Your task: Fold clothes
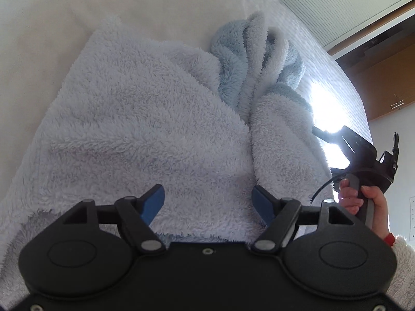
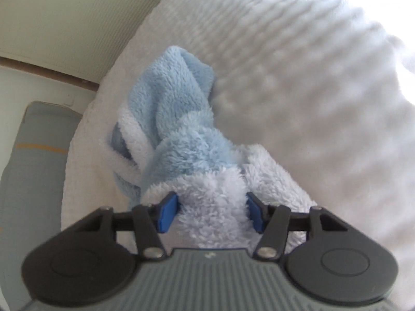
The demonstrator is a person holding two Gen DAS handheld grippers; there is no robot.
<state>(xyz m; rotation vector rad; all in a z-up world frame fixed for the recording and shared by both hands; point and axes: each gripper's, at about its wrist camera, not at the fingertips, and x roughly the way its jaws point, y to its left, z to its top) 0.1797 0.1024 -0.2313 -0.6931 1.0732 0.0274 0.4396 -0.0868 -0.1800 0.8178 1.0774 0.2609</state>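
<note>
A fluffy fleece garment (image 1: 145, 119), pale lavender-white with light blue parts, lies on a white bed (image 1: 52, 13). Its blue-and-white bunched part (image 1: 259, 59) lies at the far right. My left gripper (image 1: 208, 202) is open, its blue pads (image 1: 153, 204) spread just above the garment's near part. My right gripper (image 2: 211, 211) has its blue pads (image 2: 167, 215) on either side of a white fold of the same garment (image 2: 186, 140); the fleece fills the gap. The right gripper also shows at the right edge of the left wrist view (image 1: 363, 155), held by a hand.
The white textured bedcover (image 2: 298, 64) spreads around the garment. A wooden cabinet (image 1: 384, 77) and a white wall stand to the right. A grey floor mat (image 2: 33, 155) lies beside the bed at left.
</note>
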